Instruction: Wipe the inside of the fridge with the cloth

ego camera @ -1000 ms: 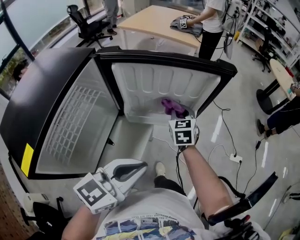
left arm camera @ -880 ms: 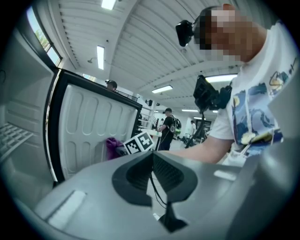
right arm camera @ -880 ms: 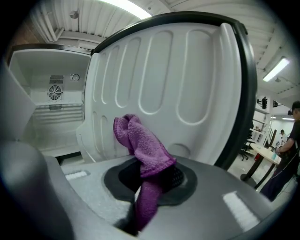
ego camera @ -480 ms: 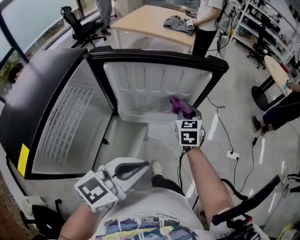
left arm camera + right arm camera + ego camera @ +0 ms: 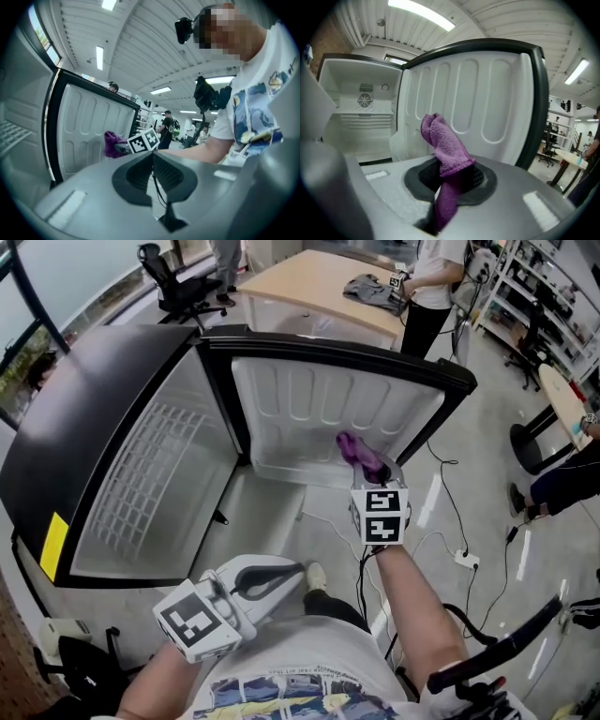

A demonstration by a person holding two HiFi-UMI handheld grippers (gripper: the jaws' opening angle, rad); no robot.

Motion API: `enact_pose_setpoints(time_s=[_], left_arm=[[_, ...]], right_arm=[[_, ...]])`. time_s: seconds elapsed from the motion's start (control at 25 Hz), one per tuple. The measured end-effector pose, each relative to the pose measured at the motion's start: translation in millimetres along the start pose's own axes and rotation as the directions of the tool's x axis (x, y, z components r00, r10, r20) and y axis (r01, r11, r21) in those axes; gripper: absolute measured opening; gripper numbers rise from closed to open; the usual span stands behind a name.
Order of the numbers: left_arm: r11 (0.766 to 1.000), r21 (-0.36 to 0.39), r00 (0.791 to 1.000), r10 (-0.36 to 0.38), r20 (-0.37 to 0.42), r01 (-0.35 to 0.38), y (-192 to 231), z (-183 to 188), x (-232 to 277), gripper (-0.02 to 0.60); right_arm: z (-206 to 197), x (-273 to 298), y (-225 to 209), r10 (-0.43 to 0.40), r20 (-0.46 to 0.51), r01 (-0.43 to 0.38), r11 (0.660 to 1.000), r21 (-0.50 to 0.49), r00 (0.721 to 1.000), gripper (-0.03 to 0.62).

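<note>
A small black fridge (image 5: 84, 418) stands with its door swung wide; the white inner door panel (image 5: 319, 413) faces me, and the white interior with a wire shelf (image 5: 141, 479) lies at the left. My right gripper (image 5: 367, 465) is shut on a purple cloth (image 5: 356, 451), held against the lower right of the door panel. In the right gripper view the purple cloth (image 5: 443, 147) sticks up from the jaws in front of the ribbed door panel (image 5: 473, 98). My left gripper (image 5: 286, 570) hangs low near my body, shut and holding nothing.
A wooden table (image 5: 319, 287) with a grey garment stands behind the fridge, and a person (image 5: 431, 282) works at it. A cable and power strip (image 5: 464, 559) lie on the floor at right. Office chairs (image 5: 178, 287) and shelving (image 5: 548, 287) line the room.
The right gripper with the cloth has shifted slightly along the lower door panel. The head view has swayed a little. The left gripper has stayed low and still.
</note>
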State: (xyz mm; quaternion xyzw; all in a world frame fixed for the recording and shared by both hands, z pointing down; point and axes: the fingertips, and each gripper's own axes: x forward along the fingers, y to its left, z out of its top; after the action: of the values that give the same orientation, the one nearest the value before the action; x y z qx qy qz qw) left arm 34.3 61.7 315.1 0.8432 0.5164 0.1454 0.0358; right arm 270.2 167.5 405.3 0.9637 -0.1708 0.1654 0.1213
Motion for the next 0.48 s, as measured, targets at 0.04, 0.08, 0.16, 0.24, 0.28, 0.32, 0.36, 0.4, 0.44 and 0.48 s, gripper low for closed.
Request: enact_pose_setpoints(time_s=[0.04, 0.08, 0.16, 0.24, 0.28, 0.32, 0.36, 0.4, 0.44, 0.48], left_arm=[[1.0, -0.006, 1.0, 0.008, 0.004, -0.008, 0, 1, 0, 0.006], [1.0, -0.015, 1.0, 0.016, 0.007, -0.016, -1, 2, 0, 0.006], [0.999, -0.032, 0.999, 0.036, 0.012, -0.036, -1, 4, -4, 0.006], [0.997, -0.05, 0.998, 0.063, 0.016, -0.062, 3, 6, -14, 0.006], [0.995, -0.056, 0.997, 0.079, 0.019, -0.078, 6, 6, -20, 0.006], [0.994, -0.061, 0.995, 0.097, 0.021, -0.095, 10, 5, -26, 0.006], [0.991, -0.064, 0.993, 0.115, 0.023, -0.114, 14, 3, -32, 0.006], [0.989, -0.066, 0.991, 0.135, 0.023, -0.133, 18, 1, -38, 0.006], [0.986, -0.069, 0.988, 0.153, 0.024, -0.151, 21, -1, -42, 0.006], [0.983, -0.077, 0.985, 0.17, 0.026, -0.167, 23, -1, -46, 0.006]], right_arm=[[5, 3, 10, 0.033, 0.017, -0.033, 0.999, -0.007, 0.999, 0.051], [9, 6, 19, 0.066, 0.031, -0.066, 0.998, -0.016, 0.997, 0.051], [15, 15, 42, 0.126, 0.043, -0.125, 0.991, -0.04, 0.991, 0.051], [22, 25, 71, 0.186, 0.041, -0.183, 0.981, -0.06, 0.982, 0.051], [25, 31, 86, 0.215, 0.038, -0.212, 0.975, -0.069, 0.976, 0.051], [28, 37, 100, 0.241, 0.033, -0.238, 0.968, -0.079, 0.97, 0.051], [30, 44, 112, 0.264, 0.028, -0.261, 0.961, -0.089, 0.964, 0.051], [32, 50, 124, 0.284, 0.024, -0.28, 0.955, -0.099, 0.959, 0.051], [32, 56, 134, 0.3, 0.019, -0.296, 0.949, -0.108, 0.954, 0.051], [31, 62, 144, 0.315, 0.012, -0.311, 0.943, -0.116, 0.949, 0.051]])
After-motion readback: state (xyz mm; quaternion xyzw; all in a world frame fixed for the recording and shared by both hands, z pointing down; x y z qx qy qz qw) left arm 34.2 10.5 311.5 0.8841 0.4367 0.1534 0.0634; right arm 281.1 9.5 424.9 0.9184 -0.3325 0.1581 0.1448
